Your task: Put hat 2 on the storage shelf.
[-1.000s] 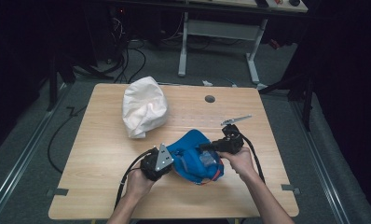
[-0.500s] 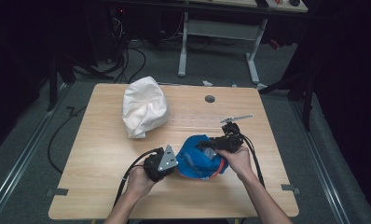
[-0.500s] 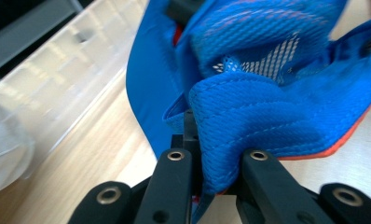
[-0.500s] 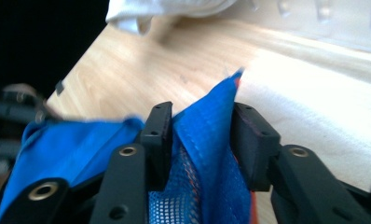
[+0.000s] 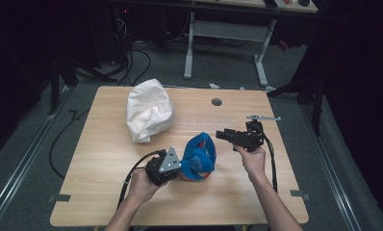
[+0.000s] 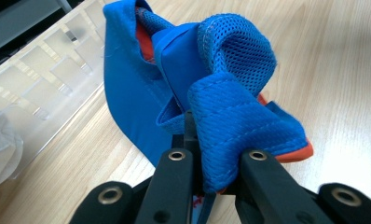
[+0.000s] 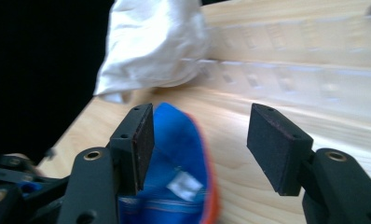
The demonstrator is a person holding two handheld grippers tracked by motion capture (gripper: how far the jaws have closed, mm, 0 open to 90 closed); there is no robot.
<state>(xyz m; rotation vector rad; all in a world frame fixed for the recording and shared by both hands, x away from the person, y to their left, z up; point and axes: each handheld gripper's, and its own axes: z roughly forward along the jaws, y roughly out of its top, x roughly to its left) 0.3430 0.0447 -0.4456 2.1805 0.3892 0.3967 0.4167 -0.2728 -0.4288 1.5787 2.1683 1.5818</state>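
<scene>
While the left gripper (image 6: 210,161) clenches the blue cap (image 6: 207,88), hiding its brim, the right gripper's (image 7: 200,140) fingers have just been opening, released.

Black left tongs (image 6: 211,161) — silver screws, grey three-cornered plate, black cable, right tongs (image 7: 200,140) — dark flat pads

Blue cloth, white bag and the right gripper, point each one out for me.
Blue cloth (image 5: 199,156), high view, on its bunched middle.
White bag (image 5: 148,114), high view, on its rounded body.
Right gripper (image 7: 200,142), right gripper view, midway between its open fingertips.
</scene>
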